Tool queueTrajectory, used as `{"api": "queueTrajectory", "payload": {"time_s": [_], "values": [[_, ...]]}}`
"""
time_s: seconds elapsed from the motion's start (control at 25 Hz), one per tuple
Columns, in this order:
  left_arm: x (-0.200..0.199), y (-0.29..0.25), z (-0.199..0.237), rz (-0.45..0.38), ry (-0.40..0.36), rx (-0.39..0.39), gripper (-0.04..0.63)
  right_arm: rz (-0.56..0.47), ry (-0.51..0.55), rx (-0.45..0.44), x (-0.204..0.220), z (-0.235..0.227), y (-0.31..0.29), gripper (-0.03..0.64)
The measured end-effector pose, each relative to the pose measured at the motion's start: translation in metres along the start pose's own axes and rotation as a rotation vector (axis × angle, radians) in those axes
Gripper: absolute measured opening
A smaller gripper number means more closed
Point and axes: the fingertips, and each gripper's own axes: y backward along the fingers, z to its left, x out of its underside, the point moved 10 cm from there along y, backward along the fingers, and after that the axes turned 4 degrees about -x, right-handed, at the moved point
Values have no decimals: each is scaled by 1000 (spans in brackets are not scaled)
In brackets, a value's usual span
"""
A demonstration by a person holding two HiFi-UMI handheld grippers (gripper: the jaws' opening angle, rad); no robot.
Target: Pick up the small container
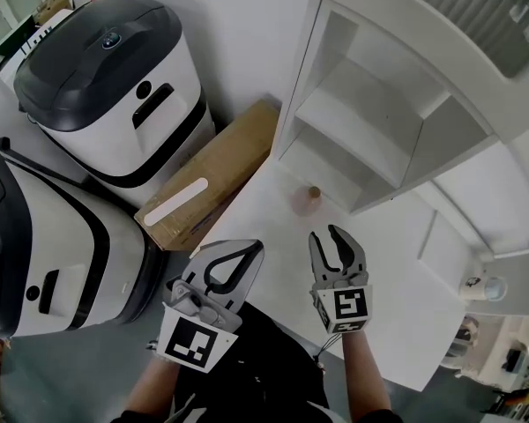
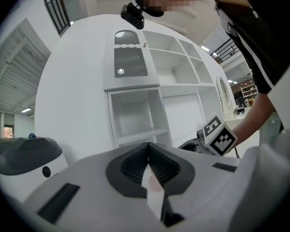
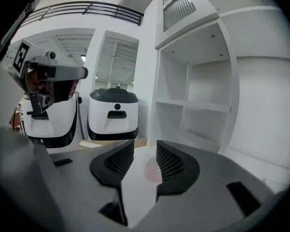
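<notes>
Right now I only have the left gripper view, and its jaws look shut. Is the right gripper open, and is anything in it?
Observer: The right gripper view shows the right gripper with its jaws apart and nothing pressed between them.
Operator: Where's the small container?
Observer: In the head view the small container stands on the white table, just ahead of the right gripper's tips and not touching them.
Operator: What's behind it?
Observer: The shelf unit. The container stands just in front of its lowest compartment, not inside it.
</notes>
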Motion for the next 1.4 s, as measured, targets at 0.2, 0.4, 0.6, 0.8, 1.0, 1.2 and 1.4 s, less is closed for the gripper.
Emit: {"api": "queueTrajectory", "payload": {"time_s": [0.2,0.4,0.6,0.8,1.0,1.2,1.4], "values": [[3,-12,-1,-1,-2,13,2,60,11,-11,18,-16,-27,150],[12,-22,-1,26,-25,12,2,121,-23,-1,35,-30,-53,159],[23,-32,-4,38,4,22,2,130,-70,25,47,-41,-75,183],[33,-45,2,41,21,37,2,139,-76,23,51,-45,-95,183],[51,-59,11,47,36,76,2,137,-96,53,51,-46,-111,183],[70,-83,17,70,51,140,2,144,-81,62,48,-48,-123,183],[106,-108,18,134,37,210,37,190,-88,59,53,-50,-127,176]]}}
